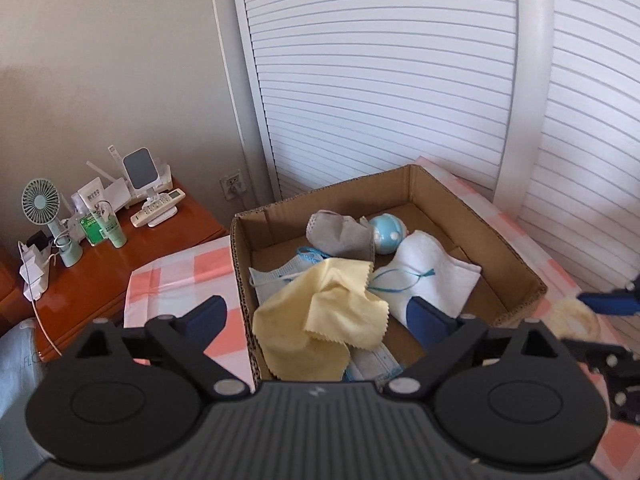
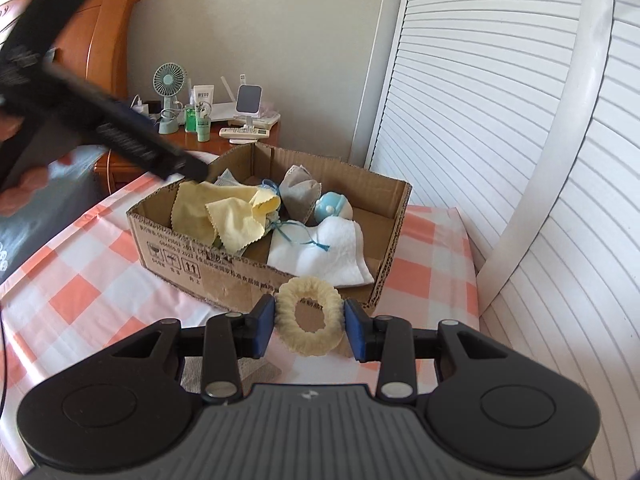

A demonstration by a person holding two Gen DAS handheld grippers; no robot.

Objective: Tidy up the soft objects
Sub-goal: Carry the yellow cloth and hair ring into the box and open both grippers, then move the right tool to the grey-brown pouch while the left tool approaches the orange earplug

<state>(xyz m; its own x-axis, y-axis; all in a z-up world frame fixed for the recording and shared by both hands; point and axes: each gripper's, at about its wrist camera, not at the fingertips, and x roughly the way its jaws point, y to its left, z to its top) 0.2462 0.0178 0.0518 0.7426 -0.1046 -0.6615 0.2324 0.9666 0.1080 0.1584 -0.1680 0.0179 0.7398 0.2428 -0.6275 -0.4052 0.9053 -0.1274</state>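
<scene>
A cream scrunchie [image 2: 310, 321] is pinched between the fingers of the right gripper [image 2: 309, 330], just in front of the cardboard box [image 2: 224, 276] on the checkered surface [image 2: 72, 292]. The left gripper [image 1: 316, 320] is held spread wide over the box, where a yellow cloth [image 1: 320, 312], a white cloth [image 1: 436, 276] and a blue ball [image 1: 385, 235] are seen.

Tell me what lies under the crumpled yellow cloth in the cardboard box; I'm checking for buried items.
Under the crumpled yellow cloth a pale blue face mask shows at both ends, inside the cardboard box. Anything beneath the cloth's middle is covered.
</scene>
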